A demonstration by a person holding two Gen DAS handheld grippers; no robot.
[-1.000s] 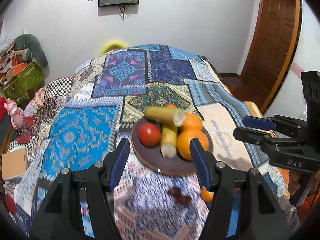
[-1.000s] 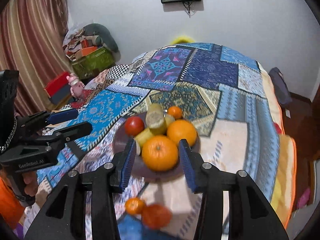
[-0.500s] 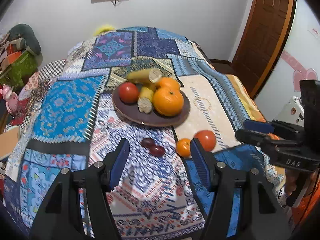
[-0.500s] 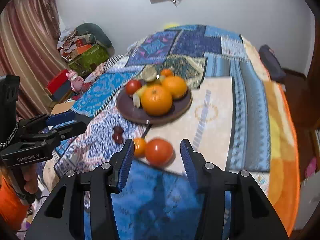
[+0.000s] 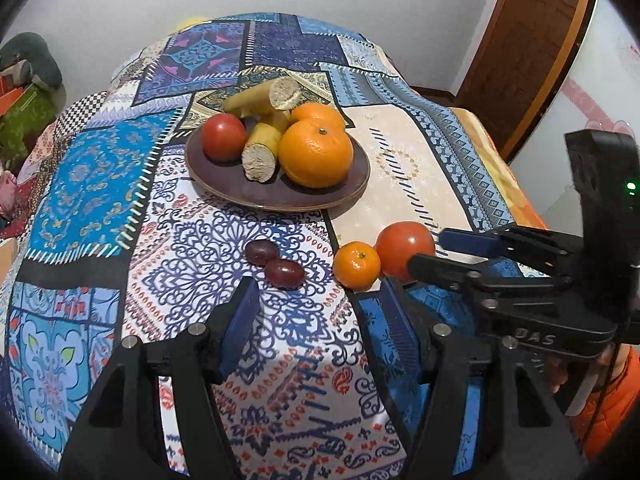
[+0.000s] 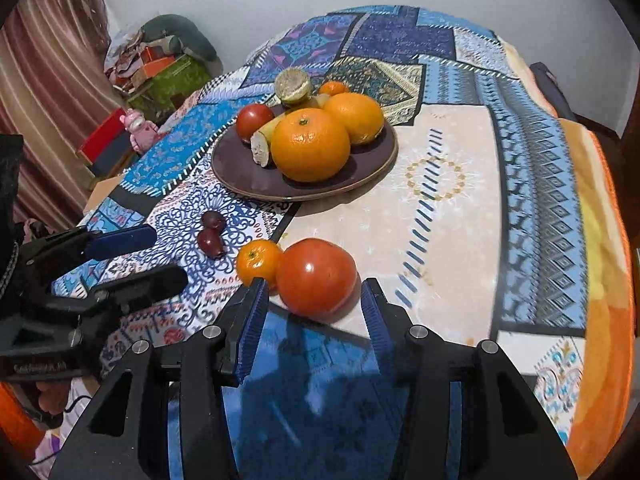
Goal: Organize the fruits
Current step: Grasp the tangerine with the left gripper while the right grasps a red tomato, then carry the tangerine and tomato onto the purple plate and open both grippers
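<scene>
Patchwork cloth (image 5: 92,184) in blues and creams covers the surface, which looks soft and uneven, with a white wall and a wooden door (image 5: 532,52) behind. A dark plate (image 6: 240,172) already carries 2 large oranges (image 6: 310,144), a tomato (image 6: 254,117), pieces of banana (image 5: 262,152) and a small mandarin at the back. Outside the plate, on the cloth, lie 2 dark grapes (image 5: 276,264) touching each other, a small mandarin (image 6: 258,262) and, touching it, a loose tomato (image 6: 316,276).

The right hand-held gripper (image 6: 312,312) is released, its jaws spread and empty, lined up just short of the loose tomato. The left hand-held gripper (image 5: 320,312) is also released and empty, hanging just short of the grapes.

The next move is probably a grasp on the loose tomato, and the risks sit there. Its left finger would have to pass where the mandarin presses against the tomato, so it may knock the mandarin into a roll toward the cloth's edge. Clenching too hard could bruise or split the smooth skin; too lightly, and it slips. The plate is crowded, so a careless drop could dislodge the stacked fruit.
</scene>
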